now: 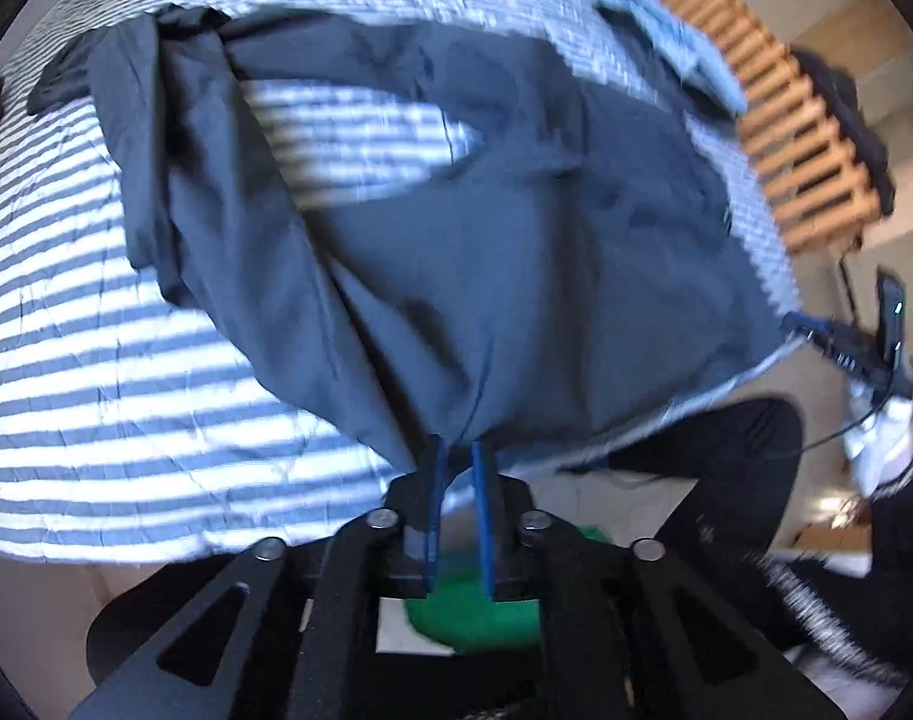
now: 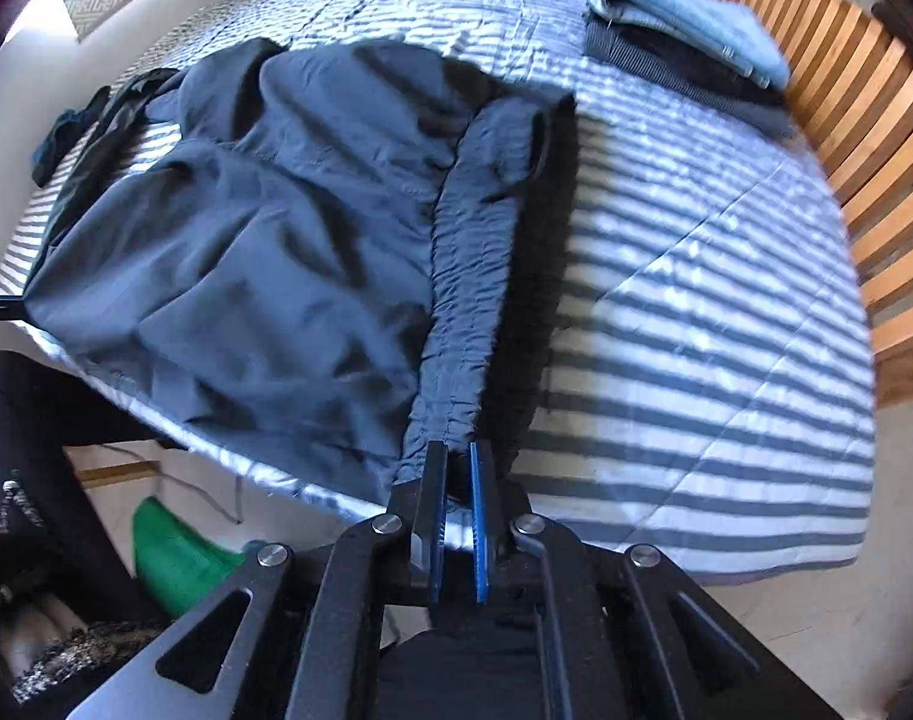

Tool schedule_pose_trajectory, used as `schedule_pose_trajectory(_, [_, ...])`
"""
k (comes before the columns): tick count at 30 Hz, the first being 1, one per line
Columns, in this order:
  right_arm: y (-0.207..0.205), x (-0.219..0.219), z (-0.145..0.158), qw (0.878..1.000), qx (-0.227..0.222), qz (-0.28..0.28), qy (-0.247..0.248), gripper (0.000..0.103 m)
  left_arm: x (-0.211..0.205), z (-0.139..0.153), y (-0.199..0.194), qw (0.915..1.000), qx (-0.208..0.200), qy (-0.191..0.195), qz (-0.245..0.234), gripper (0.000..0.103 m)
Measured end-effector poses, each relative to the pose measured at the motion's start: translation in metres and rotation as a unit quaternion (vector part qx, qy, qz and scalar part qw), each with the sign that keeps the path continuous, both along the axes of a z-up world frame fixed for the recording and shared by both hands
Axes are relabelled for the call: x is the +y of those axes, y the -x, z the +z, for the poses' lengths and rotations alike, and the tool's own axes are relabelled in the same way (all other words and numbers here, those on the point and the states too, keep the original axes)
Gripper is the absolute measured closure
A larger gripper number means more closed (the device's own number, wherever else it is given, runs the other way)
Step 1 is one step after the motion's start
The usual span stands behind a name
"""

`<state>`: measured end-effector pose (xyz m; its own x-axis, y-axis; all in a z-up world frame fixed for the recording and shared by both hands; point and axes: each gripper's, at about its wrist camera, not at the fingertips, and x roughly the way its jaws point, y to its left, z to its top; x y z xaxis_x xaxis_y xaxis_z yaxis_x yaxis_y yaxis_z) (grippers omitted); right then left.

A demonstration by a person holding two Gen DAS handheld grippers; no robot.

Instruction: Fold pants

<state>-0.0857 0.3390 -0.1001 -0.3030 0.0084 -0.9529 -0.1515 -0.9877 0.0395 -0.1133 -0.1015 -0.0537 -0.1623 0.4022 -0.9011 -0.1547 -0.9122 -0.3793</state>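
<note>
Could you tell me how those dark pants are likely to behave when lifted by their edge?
The pants look thin and creased, so probably floppy and light. Their slight sheen suggests slippery fabric. Both the left gripper and the right gripper pinch bunched edges.

Dark navy pants (image 2: pixel 264 252), thin wrinkled fabric, spread across striped bed cover, reaching near edge of bed. Gathered elastic waistband (image 2: pixel 468 300) runs along right side in right wrist view, bunched and raised off the cover. In left wrist view legs splay apart, striped cover showing between them.
</note>
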Motion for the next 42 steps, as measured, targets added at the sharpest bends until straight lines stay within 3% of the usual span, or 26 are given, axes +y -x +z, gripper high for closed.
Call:
schedule_pose_trajectory(1, [0.006, 0.008, 0.011, 0.999, 0.019, -0.013, 0.025, 0.089, -0.005, 0.012, 0.008, 0.9998, 0.015, -0.012, 0.009, 0.075])
schedule_pose_trajectory(3, [0.023, 0.022, 0.029, 0.997, 0.057, -0.033, 0.046, 0.062, -0.009, 0.034, 0.030, 0.9984, 0.050, -0.016, 0.023, 0.049])
schedule_pose_trajectory(6, [0.063, 0.040, 0.039, 0.994, 0.086, -0.061, 0.028, 0.053, -0.010, 0.047, 0.082, 0.9963, 0.073, -0.022, 0.040, 0.034])
schedule_pose_trajectory(8, [0.095, 0.054, 0.034, 0.991, 0.089, -0.088, 0.044, 0.053, -0.005, 0.040, 0.129, 0.9963, 0.064, -0.030, 0.049, 0.033])
schedule_pose_trajectory(11, [0.146, 0.080, 0.010, 0.988, 0.074, -0.122, 0.060, 0.053, -0.002, 0.019, 0.195, 0.9959, 0.044, -0.010, 0.079, 0.031])
schedule_pose_trajectory(13, [0.174, 0.094, -0.012, 0.986, 0.057, -0.142, 0.073, 0.053, -0.003, -0.008, 0.240, 0.9921, -0.003, -0.044, 0.117, 0.031])
schedule_pose_trajectory(17, [0.204, 0.115, -0.049, 0.975, 0.033, -0.183, 0.121, 0.053, 0.002, -0.057, 0.292, 0.9790, -0.064, -0.081, 0.176, 0.028])
schedule_pose_trajectory(20, [0.218, 0.119, -0.071, 0.968, 0.018, -0.195, 0.154, 0.052, 0.008, -0.084, 0.314, 0.9746, -0.085, -0.075, 0.193, 0.031])
schedule_pose_trajectory(22, [0.223, 0.113, -0.069, 0.973, 0.026, -0.176, 0.146, 0.050, 0.013, -0.084, 0.314, 0.9792, -0.055, -0.047, 0.190, 0.050])
schedule_pose_trajectory(23, [0.223, 0.109, -0.066, 0.973, 0.029, -0.168, 0.153, 0.053, 0.019, -0.082, 0.316, 0.9832, -0.035, -0.035, 0.176, 0.091])
schedule_pose_trajectory(24, [0.222, 0.105, -0.062, 0.975, 0.034, -0.160, 0.153, 0.072, 0.024, -0.081, 0.318, 0.9862, -0.027, -0.029, 0.160, 0.101])
schedule_pose_trajectory(26, [0.217, 0.100, -0.053, 0.977, 0.039, -0.152, 0.144, 0.094, 0.022, -0.072, 0.311, 0.9857, 0.003, -0.037, 0.165, 0.103])
schedule_pose_trajectory(31, [0.194, 0.101, 0.005, 0.977, 0.126, -0.151, 0.087, 0.098, 0.000, -0.013, 0.293, 0.9759, 0.095, -0.082, 0.179, 0.103])
schedule_pose_trajectory(35, [0.179, 0.119, 0.068, 0.962, 0.206, -0.174, 0.026, 0.099, -0.011, 0.057, 0.290, 0.9596, 0.174, -0.119, 0.187, 0.103])
schedule_pose_trajectory(38, [0.174, 0.135, 0.101, 0.950, 0.241, -0.197, -0.023, 0.099, -0.019, 0.093, 0.284, 0.9454, 0.221, -0.149, 0.188, 0.102])
schedule_pose_trajectory(39, [0.173, 0.147, 0.109, 0.945, 0.246, -0.213, -0.021, 0.099, -0.016, 0.096, 0.285, 0.9440, 0.219, -0.157, 0.190, 0.098])
schedule_pose_trajectory(40, [0.175, 0.155, 0.110, 0.943, 0.246, -0.224, -0.018, 0.098, -0.011, 0.093, 0.288, 0.9484, 0.209, -0.143, 0.190, 0.098])
schedule_pose_trajectory(41, [0.180, 0.163, 0.107, 0.943, 0.236, -0.233, -0.025, 0.098, -0.008, 0.087, 0.293, 0.9557, 0.196, -0.114, 0.188, 0.086])
schedule_pose_trajectory(42, [0.187, 0.168, 0.100, 0.948, 0.218, -0.229, -0.039, 0.095, -0.006, 0.075, 0.301, 0.9647, 0.168, -0.092, 0.180, 0.062])
